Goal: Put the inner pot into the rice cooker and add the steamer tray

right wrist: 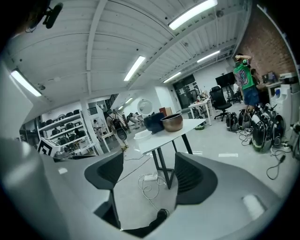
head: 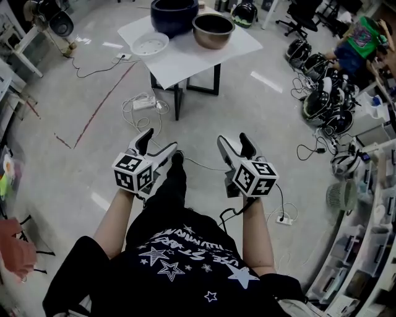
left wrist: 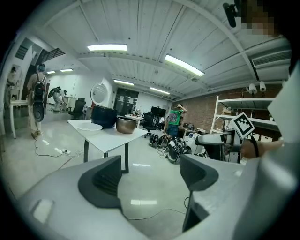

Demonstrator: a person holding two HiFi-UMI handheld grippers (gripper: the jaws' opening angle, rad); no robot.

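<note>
1. As far as the views show, no part of the task is done yet. The person stands out on the floor, well away from the worktop.
2. The rice cooker is the big dark blue one at the far side of the worktop. Its top is open, and it looks like there is no pot inside it.
3. The inner pot is the shiny brown bowl. It sits upright on the worktop, just beside the rice cooker, on the right in the head view. It is not in the cooker.
4. The steamer tray is white and round. It lies flat on the worktop, on the other side of the rice cooker from the inner pot. It is not on top of anything.
5. The left gripper is held in front of the person's body. Its jaws are wide apart, and only the floor shows between them. It holds nothing.
6. The right gripper is next to it. Its jaws are wide apart too, with nothing in them.
7. All the steps are left to do. The person likely has to walk up to the worktop, lift the inner pot and set it down into the rice cooker. Then the steamer tray goes on top.
</note>
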